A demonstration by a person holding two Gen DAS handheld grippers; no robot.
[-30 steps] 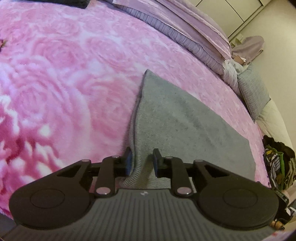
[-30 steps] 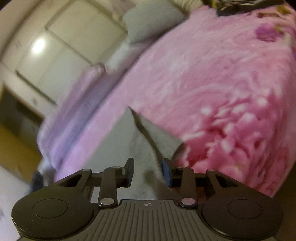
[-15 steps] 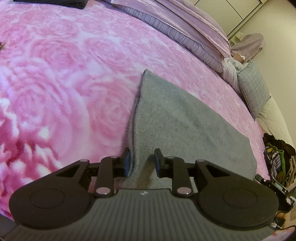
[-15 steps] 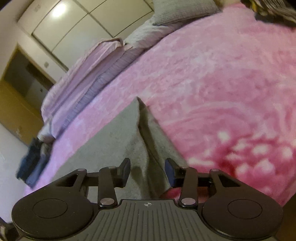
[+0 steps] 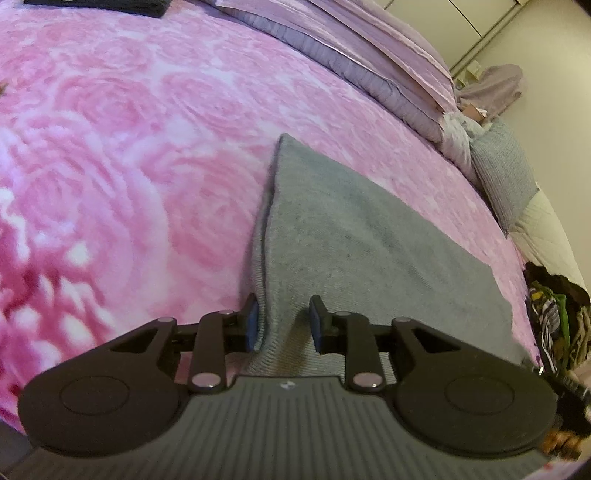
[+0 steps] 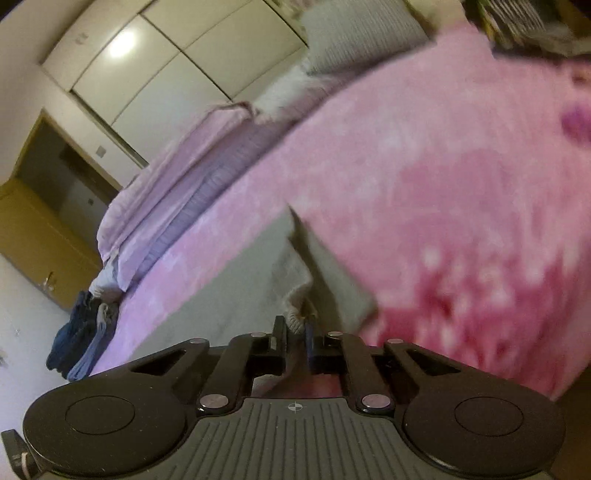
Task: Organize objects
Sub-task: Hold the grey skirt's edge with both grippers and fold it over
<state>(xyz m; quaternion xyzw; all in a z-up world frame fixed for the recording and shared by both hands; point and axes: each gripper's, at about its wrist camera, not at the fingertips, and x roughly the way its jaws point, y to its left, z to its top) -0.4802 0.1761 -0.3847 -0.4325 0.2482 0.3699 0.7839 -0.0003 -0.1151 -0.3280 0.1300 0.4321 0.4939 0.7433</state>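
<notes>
My left gripper (image 5: pixel 282 319) sits at the near edge of the grey towel (image 5: pixel 354 243), which lies flat on the pink rose-patterned blanket (image 5: pixel 129 147) covering the bed. A bunched fold of the towel's near corner rises between my two fingers: the left finger (image 5: pixel 252 321) touches the cloth, while the right finger (image 5: pixel 317 321) seems to stand a little off it, so the jaws are narrowly apart around the fold and I cannot tell whether they truly pinch it. From this gripper the towel stretches away toward 12 and 2 o'clock, its far corner pointing at 12.

My right gripper (image 6: pixel 295 334) has its jaws closing and nearly together, with a thin edge of the same grey towel (image 6: pixel 236 291) caught between the pads. In that view, which is blurred, the towel runs from the fingertips toward 10 o'clock, and a lifted ridge of it climbs toward 12.

Folded lilac bedding (image 5: pixel 354 48) lies along the bed's far side at about 1 o'clock from my left gripper, with a grey cushion (image 5: pixel 502 173) at 2 o'clock and a heap of dark patterned clothes (image 5: pixel 554 317) at 3 o'clock. A dark folded item (image 5: pixel 99 5) rests at 11 o'clock.

No brand, label or writing can be read anywhere.
</notes>
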